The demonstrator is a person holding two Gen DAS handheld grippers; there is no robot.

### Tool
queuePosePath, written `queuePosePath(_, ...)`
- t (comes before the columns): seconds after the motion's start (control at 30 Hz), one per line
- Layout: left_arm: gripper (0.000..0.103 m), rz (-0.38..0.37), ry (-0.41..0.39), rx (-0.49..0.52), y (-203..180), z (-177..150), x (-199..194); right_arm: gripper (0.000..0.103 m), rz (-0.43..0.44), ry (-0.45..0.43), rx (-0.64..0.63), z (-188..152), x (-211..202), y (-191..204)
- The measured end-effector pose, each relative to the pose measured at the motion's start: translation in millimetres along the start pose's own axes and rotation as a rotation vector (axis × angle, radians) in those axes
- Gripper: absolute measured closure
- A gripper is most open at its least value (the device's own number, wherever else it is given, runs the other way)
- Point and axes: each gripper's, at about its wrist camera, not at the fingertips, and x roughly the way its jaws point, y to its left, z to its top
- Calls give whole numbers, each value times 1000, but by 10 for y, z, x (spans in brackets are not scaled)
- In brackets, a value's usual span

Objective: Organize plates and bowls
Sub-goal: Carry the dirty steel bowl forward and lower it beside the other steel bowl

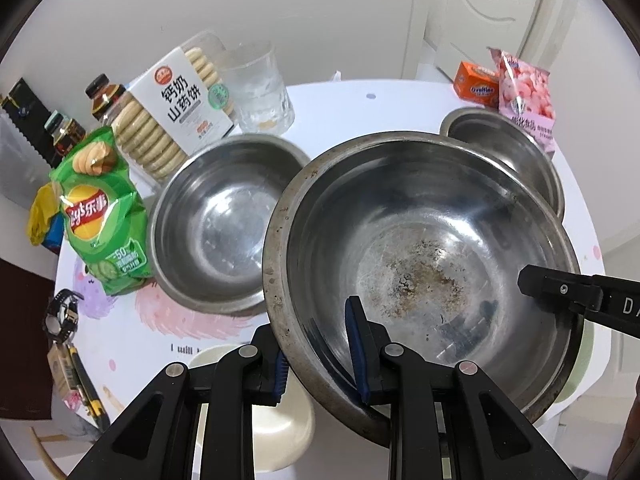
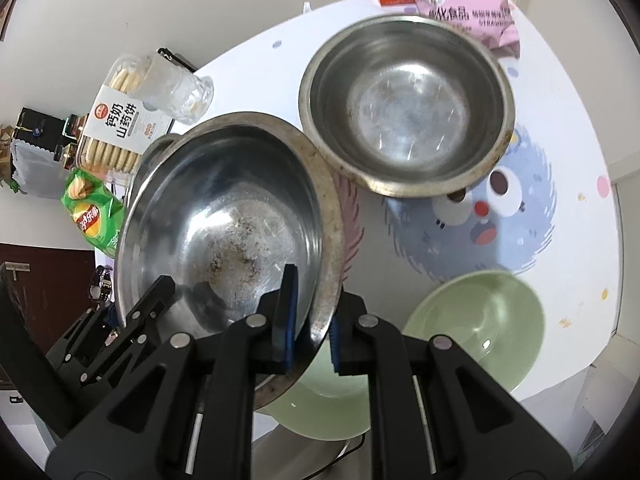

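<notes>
With both the left tongs [image 1: 320, 354] and right tongs [image 2: 312, 326] pinching opposite rims of the large steel bowl [image 1: 420, 264] held between them, lower it level into a waiting bowl; only the right view shows the green bowl [image 2: 480, 320] beneath

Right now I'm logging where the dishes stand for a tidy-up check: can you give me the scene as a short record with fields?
held item: large steel bowl, stained inside
left tool: clamped on the bowl's near rim
right tool: clamped on the opposite rim
steel bowls on table: two, one by the chip bag, one by the pink snack bag
green dishes: bowl and plate, under the held bowl's edge
table: white, cartoon print
</notes>
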Motion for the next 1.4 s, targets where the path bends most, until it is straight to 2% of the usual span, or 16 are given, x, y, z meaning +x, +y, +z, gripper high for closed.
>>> queuePosePath(0.33,78,13,68,38,-54,20,218,88,41,85,79,19,337,-191)
queuePosePath(0.6,78,23,129,39,-165,121,443,88,30,98,113,120,456,-350)
queuePosePath(1.1,77,-3,126,17,-236,209,816,88,-63,59,39,385,588,-412)
queuePosePath(1.4,77,27,138,1,-55,95,870,87,-73,85,-28,308,761,-214)
